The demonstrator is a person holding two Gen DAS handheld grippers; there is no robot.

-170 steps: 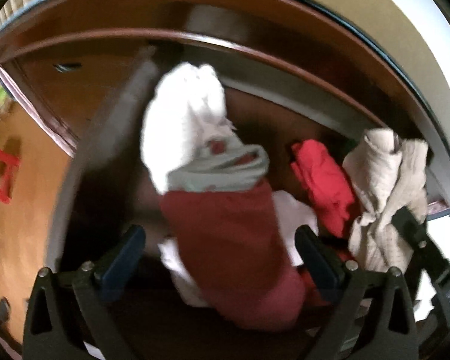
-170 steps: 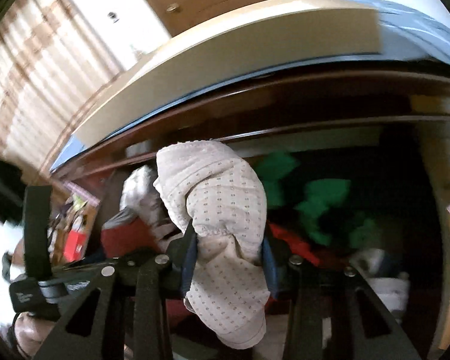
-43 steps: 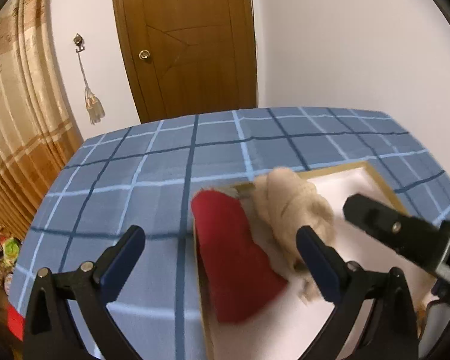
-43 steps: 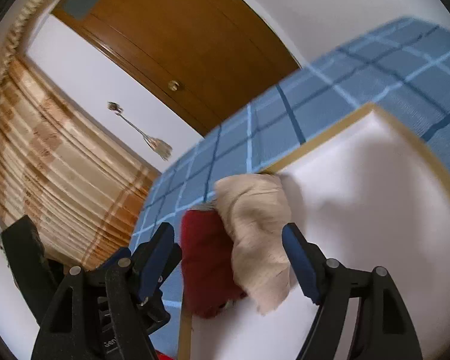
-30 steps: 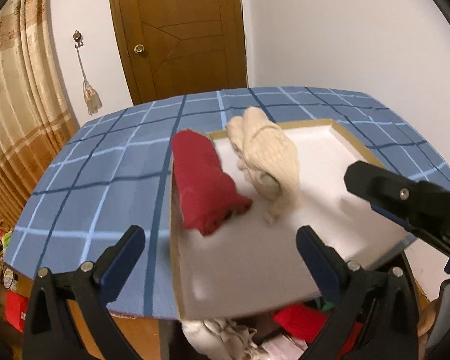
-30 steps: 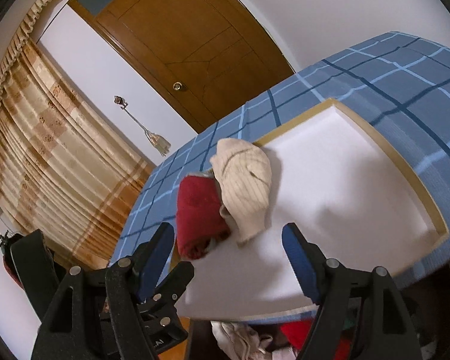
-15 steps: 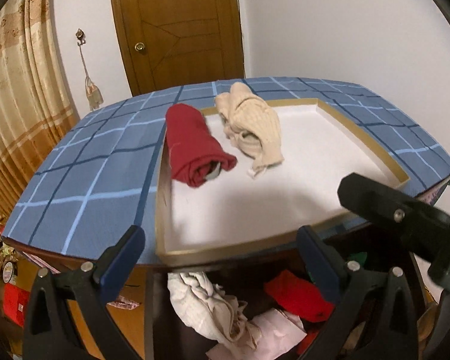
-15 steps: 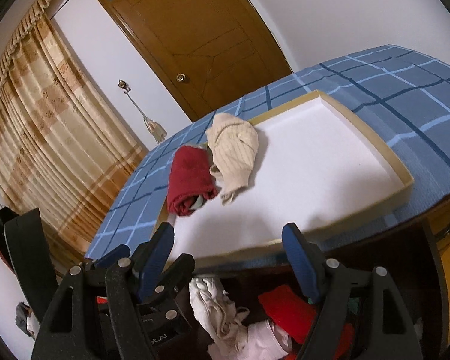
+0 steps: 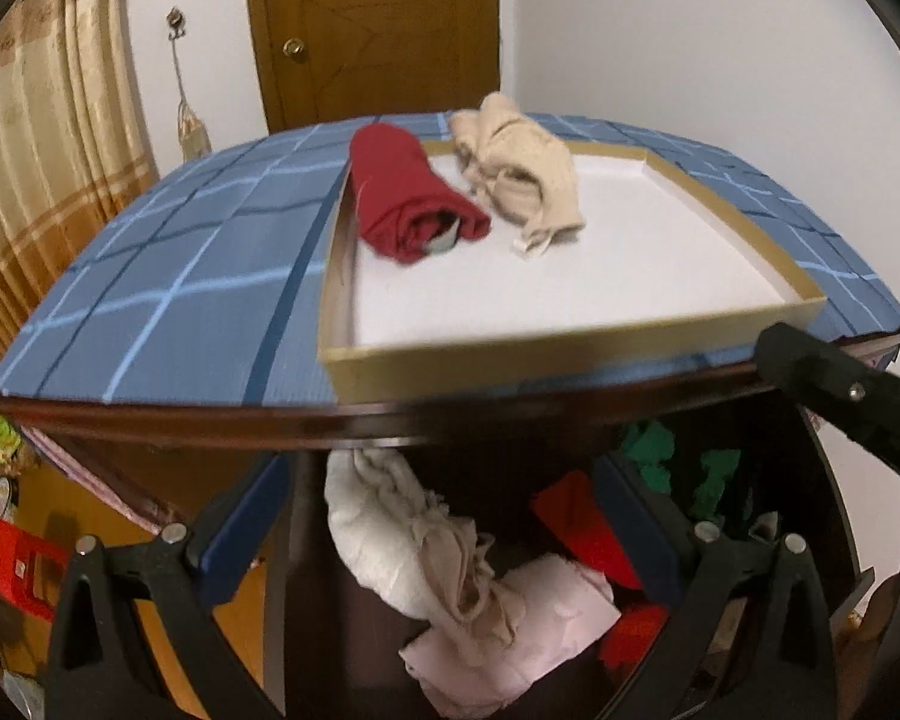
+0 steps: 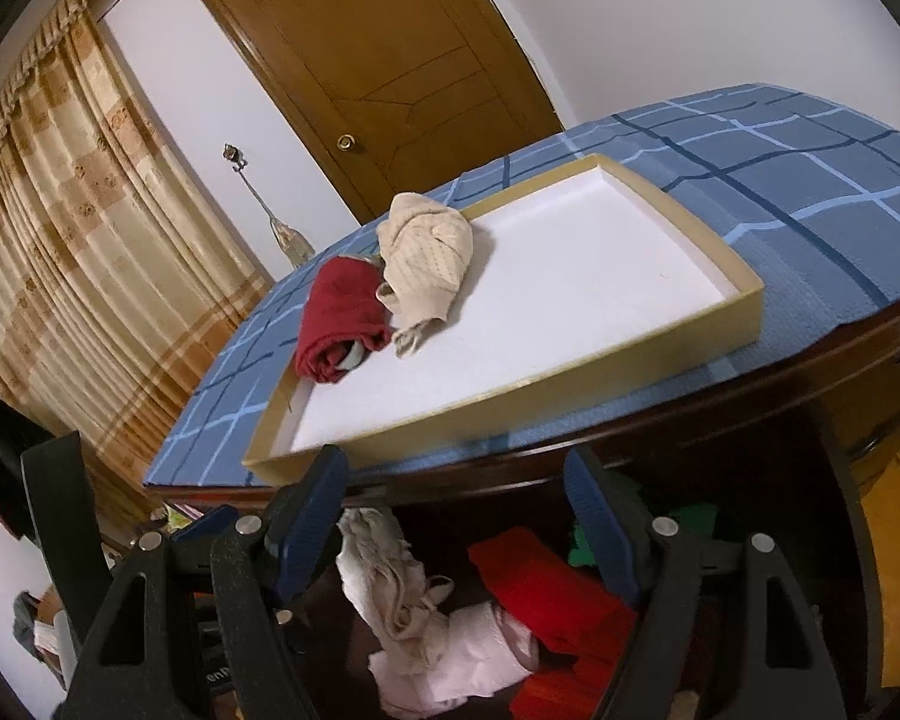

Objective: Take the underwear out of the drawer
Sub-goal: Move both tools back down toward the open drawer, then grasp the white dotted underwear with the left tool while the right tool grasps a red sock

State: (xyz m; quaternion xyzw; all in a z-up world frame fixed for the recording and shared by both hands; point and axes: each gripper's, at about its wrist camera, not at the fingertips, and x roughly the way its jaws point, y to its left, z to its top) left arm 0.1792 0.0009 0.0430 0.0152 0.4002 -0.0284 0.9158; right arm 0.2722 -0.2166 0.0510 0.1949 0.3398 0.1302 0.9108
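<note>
Blue-padded jaws of the left gripper [image 9: 444, 516] stand spread and empty, and those of the right gripper [image 10: 459, 516] are likewise spread and empty. Both point down toward the open drawer [image 10: 768, 480].

Near zone, between and below the jaws: loose underwear remains in the drawer. A white and beige bundle [image 9: 426, 540] lies between the left gripper's jaws, with a pale pink piece [image 9: 528, 624] beneath it. A bright red piece [image 10: 540, 588] sits between the right gripper's jaws. A green piece [image 9: 684, 468] lies just beyond the left gripper's right-hand jaw.

Far zone, above and beyond the jaws: a shallow tray [image 10: 744, 300] rests on the desk [image 9: 168, 276], which carries a blue checked cloth. A rolled dark red garment [image 9: 408, 198] and a beige garment [image 9: 522, 174], touching each other, lie at the tray's far left corner.

Risks:
- The drawer pieces overlap. A pinch on the bundle may drag the pink piece with it.
- A shallow pinch on soft cloth may slip during lifting.
- The desk edge overhangs the drawer. A raised jaw or garment may catch on it.

Limits of view: the drawer interior is dark, its floor and rear are hidden, and piece boundaries are unclear. The gripper bodies cover the nearest part.
</note>
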